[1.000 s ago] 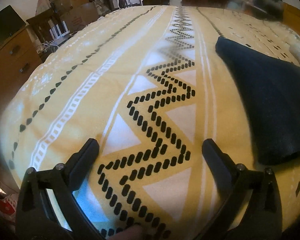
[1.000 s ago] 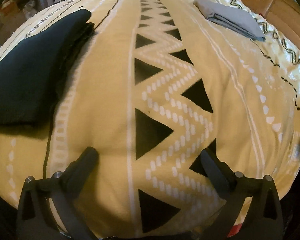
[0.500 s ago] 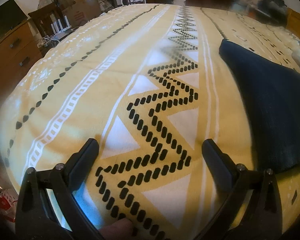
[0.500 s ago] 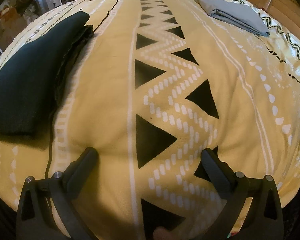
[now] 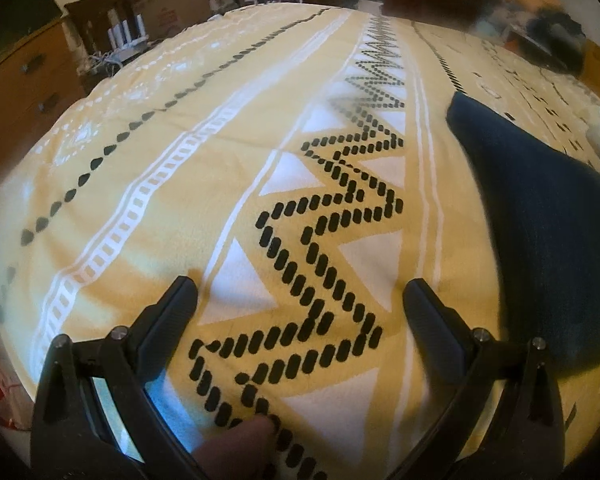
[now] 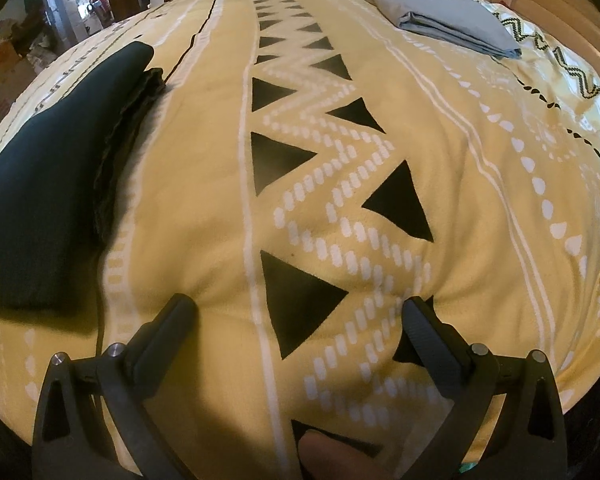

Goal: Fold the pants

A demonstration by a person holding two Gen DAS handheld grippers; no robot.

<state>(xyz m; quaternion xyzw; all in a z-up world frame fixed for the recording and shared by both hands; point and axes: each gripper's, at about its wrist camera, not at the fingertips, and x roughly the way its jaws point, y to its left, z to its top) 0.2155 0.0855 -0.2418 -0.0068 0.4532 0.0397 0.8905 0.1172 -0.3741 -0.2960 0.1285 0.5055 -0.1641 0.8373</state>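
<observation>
yellow blanket with zigzag bands covers the bed from edge to edge, a wooden dresser and boxes beyond its left side. left gripper hovers low over bare blanket, fingers spread wide, holding nothing; a fingertip shows at the bottom. to its right lie the pants, dark and already folded into a thick stack, apart from the gripper. in the right view the pants sit at far left, layered edges facing the middle. right gripper is also spread and empty over the blanket, near the bed's front edge. a folded grey cloth rests far back right, well apart.

likely risk: a careless reach toward the stack could snag only the top layer and undo the fold, or pinch blanket along with it. plenty of open blanket lies between and ahead of both grippers; the near edge is close.
</observation>
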